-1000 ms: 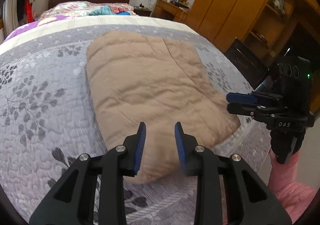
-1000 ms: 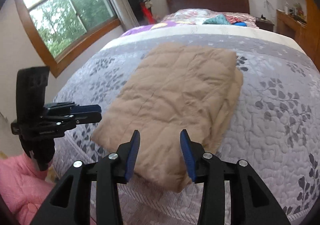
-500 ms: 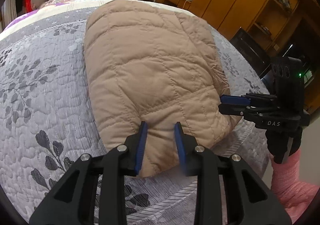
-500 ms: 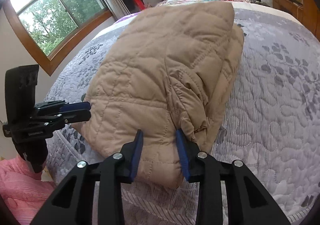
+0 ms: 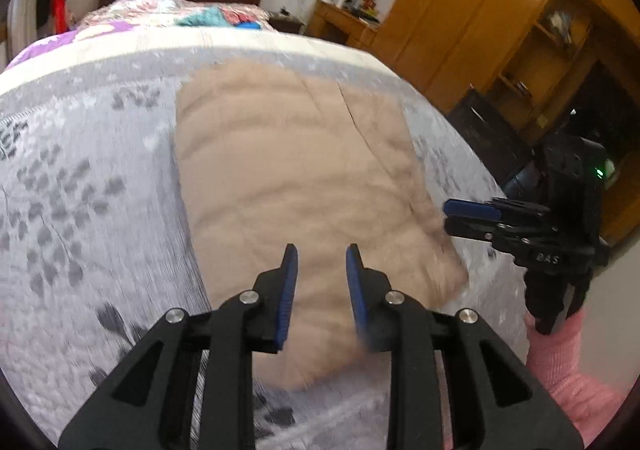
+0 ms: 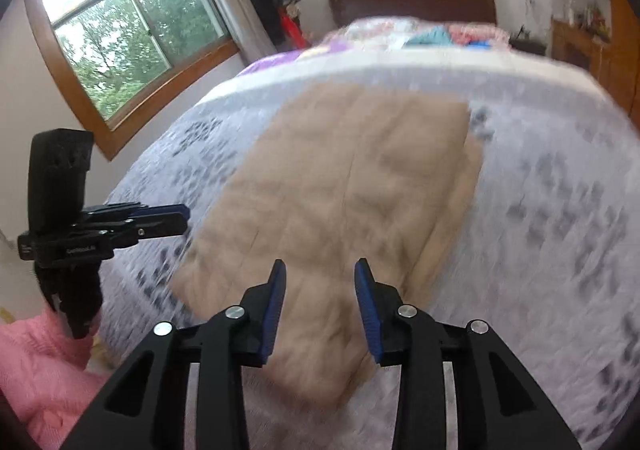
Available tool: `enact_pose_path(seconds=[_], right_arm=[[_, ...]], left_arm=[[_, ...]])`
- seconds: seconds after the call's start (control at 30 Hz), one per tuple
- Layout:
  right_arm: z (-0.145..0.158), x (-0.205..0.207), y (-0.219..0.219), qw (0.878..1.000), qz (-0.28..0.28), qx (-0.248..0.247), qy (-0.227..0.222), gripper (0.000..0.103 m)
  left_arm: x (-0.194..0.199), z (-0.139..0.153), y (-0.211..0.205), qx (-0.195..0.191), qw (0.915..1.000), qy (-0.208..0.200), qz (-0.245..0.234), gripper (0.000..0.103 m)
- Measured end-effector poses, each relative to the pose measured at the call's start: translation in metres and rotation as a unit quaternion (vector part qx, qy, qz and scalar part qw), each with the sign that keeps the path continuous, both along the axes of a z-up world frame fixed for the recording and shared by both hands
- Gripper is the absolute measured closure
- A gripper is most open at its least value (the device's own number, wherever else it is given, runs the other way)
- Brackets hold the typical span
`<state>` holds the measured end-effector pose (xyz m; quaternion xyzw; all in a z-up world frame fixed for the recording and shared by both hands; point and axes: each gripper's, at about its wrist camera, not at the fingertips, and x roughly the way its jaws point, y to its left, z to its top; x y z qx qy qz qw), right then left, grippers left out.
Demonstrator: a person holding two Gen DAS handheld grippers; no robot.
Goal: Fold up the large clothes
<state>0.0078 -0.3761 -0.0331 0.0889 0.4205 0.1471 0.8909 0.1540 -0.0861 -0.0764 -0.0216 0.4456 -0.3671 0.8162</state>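
Lying folded on the grey leaf-patterned bedspread (image 5: 80,209) of the bed is the tan quilted jacket (image 5: 296,177), near the foot edge. Hovering above its near end, the left gripper (image 5: 321,266) is standing narrowly parted, gripping nothing. Beside it, the right gripper (image 6: 320,282) is also standing apart, empty. Pink sleeves (image 6: 36,362) are showing behind both.
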Motion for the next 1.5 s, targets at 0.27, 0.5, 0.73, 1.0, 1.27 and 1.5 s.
enact_pose_path(seconds=[0.27, 0.5, 0.73, 1.0, 1.27, 1.5], right_arm=[[0.003, 0.070, -0.013, 0.999, -0.037, -0.026, 0.012, 0.067], [-0.026, 0.103, -0.025, 0.998, -0.048, -0.003, 0.049, 0.067], [-0.054, 0.112, -0.031, 0.996, -0.051, 0.014, 0.073, 0.068], [-0.061, 0.116, -0.032, 0.995, -0.055, 0.021, 0.080, 0.067], [-0.041, 0.099, -0.037, 0.995, -0.060, 0.044, 0.058, 0.064], [-0.028, 0.073, -0.040, 0.996, -0.064, 0.040, 0.039, 0.058]], left_arm=[[0.063, -0.006, -0.031, 0.034, 0.9986, -0.002, 0.040, 0.078], [0.083, -0.021, -0.045, 0.058, 0.9970, -0.014, 0.049, 0.075], [0.090, -0.035, -0.049, 0.069, 0.9965, -0.008, 0.047, 0.073], [0.096, -0.044, -0.052, 0.075, 0.9961, -0.001, 0.046, 0.073], [0.089, -0.029, -0.039, 0.056, 0.9970, 0.008, 0.054, 0.069], [0.075, -0.023, -0.020, 0.051, 0.9969, 0.005, 0.060, 0.067]])
